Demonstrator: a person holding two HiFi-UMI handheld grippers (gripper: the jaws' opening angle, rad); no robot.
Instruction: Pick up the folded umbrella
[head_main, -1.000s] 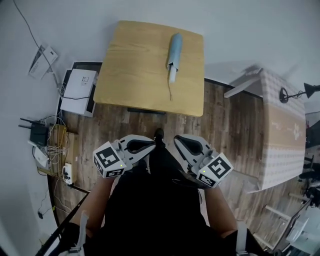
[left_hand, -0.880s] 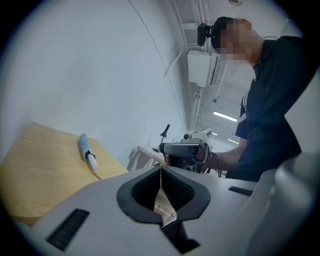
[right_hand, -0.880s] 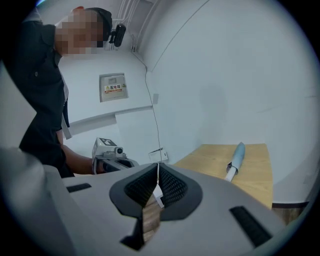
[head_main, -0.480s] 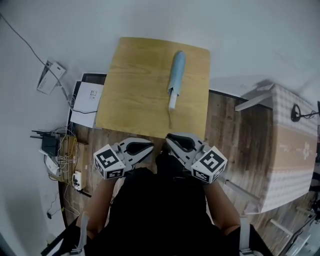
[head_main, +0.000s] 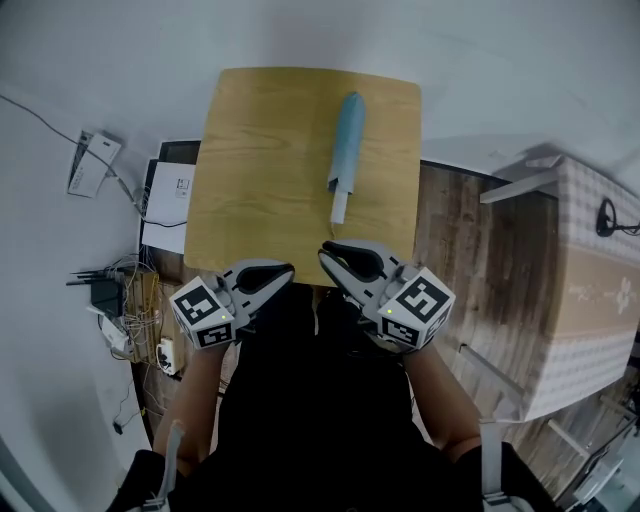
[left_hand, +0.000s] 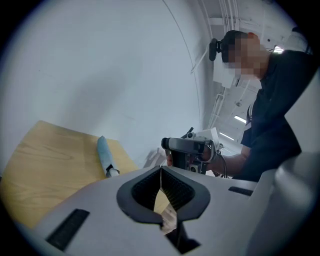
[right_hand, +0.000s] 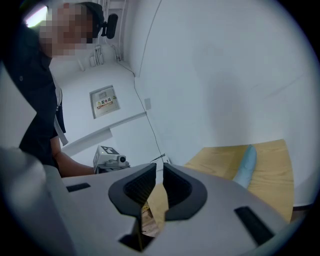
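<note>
The folded umbrella (head_main: 346, 146), light blue with a white handle end (head_main: 338, 207), lies lengthwise on the wooden table (head_main: 250, 150), right of its middle. Both grippers hover side by side over the table's near edge, apart from the umbrella. My left gripper (head_main: 289, 270) is shut and holds nothing. My right gripper (head_main: 326, 252) sits just short of the handle end, its tips all but touching, with nothing between them. The left gripper view shows the umbrella (left_hand: 104, 155) ahead on the table (left_hand: 45, 165). In the right gripper view the umbrella (right_hand: 245, 165) lies off to the right.
A white box (head_main: 168, 192) sits on the floor left of the table, with a router and tangled cables (head_main: 105, 295) nearer me. A cloth-covered table (head_main: 575, 290) stands at the right. A white wall runs behind the wooden table.
Both grippers have travelled forward together from over the floor to the table's near edge. The umbrella has not moved on the table.
</note>
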